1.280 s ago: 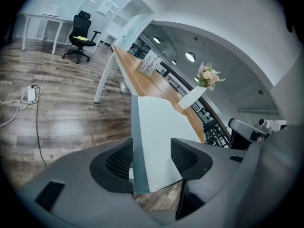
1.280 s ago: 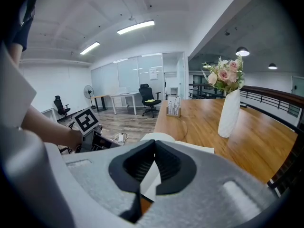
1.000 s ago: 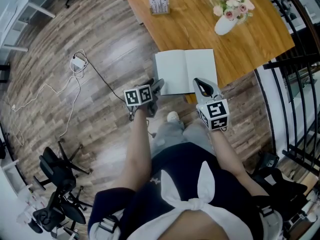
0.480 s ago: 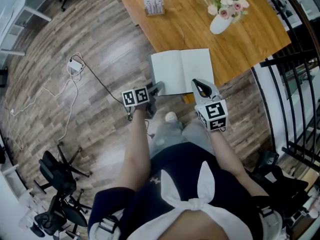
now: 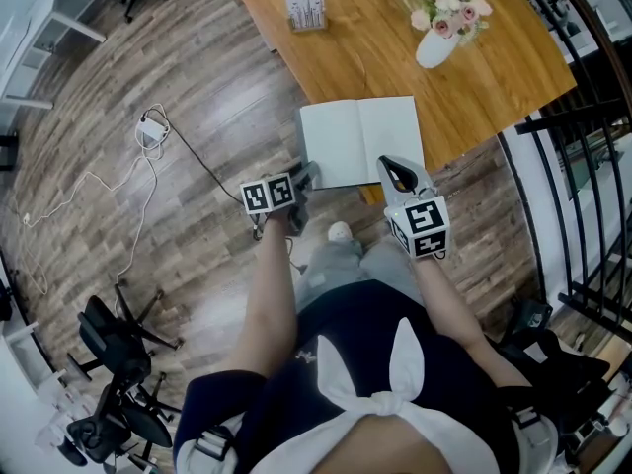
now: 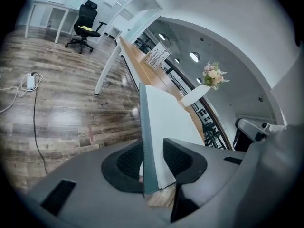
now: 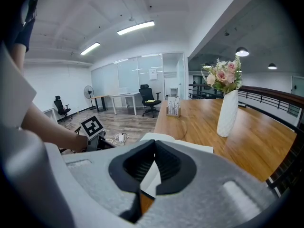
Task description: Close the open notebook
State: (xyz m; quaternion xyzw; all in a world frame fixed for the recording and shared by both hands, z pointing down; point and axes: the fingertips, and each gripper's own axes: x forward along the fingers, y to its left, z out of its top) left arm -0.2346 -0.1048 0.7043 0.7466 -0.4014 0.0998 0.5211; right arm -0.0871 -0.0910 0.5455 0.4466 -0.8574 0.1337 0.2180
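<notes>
Notebook (image 5: 360, 141) edge between jaws of left claw (image 5: 309, 174), just narrowed; right claw (image 7: 154, 146) shut

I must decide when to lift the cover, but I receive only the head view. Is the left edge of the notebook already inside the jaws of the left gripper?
Observer: Yes. In the left gripper view the notebook stands edge-on between the pads of the left gripper. The jaws have just been closing, but the pads do not seem to press on it yet.
Operator: Thank you. And the right gripper, is it open?
Observer: No. In the right gripper view the jaws of the right gripper meet at the tips. I see nothing pinched there, only the white page past them.
</notes>
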